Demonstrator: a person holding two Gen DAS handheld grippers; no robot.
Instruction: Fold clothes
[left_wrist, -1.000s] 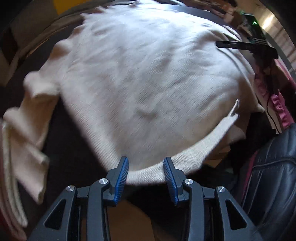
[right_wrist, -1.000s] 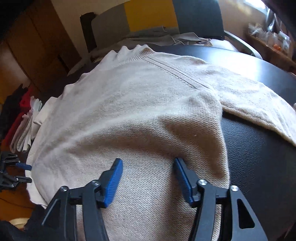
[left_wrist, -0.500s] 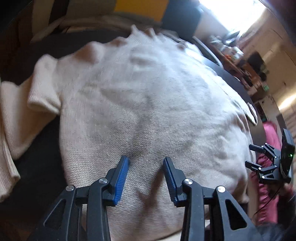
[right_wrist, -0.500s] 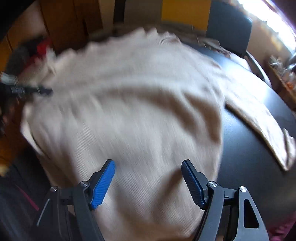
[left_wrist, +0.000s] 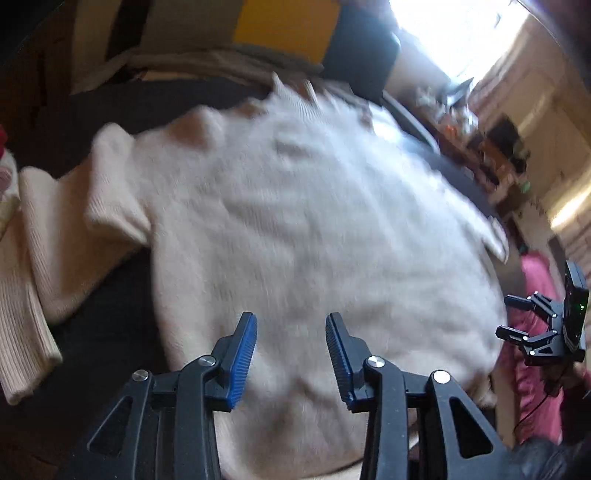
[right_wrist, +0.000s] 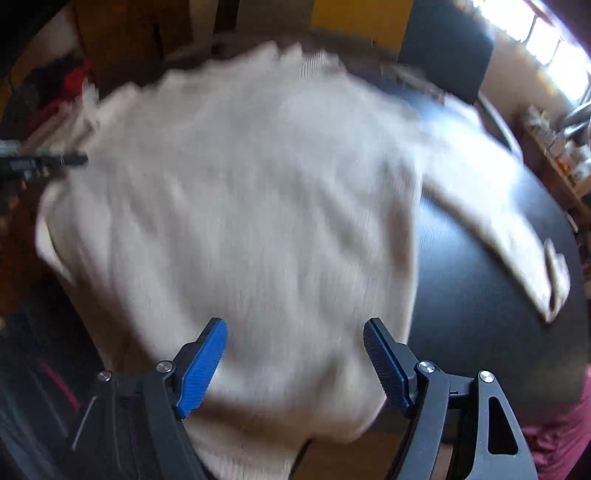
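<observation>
The sweater (left_wrist: 314, 229) is showing a pale cream, almost oatmeal, with a fine knitted rib running along its cuff (left_wrist: 26, 354) and a plain knit across the body. The surface (right_wrist: 476, 295) under it is looking black, glinting white where daylight is hitting it. The left tool (left_wrist: 291, 354) is wearing bright blue ridged pads on black arms, and the right tool (right_wrist: 295, 365) is showing the same blue and black. Behind, a yellow panel (left_wrist: 284, 26) is glowing beside a dark chair back (right_wrist: 447, 51). A pink garment (left_wrist: 535, 291) is hanging at the edge, and red cloth (right_wrist: 74, 81) is peeking from the far corner.
</observation>
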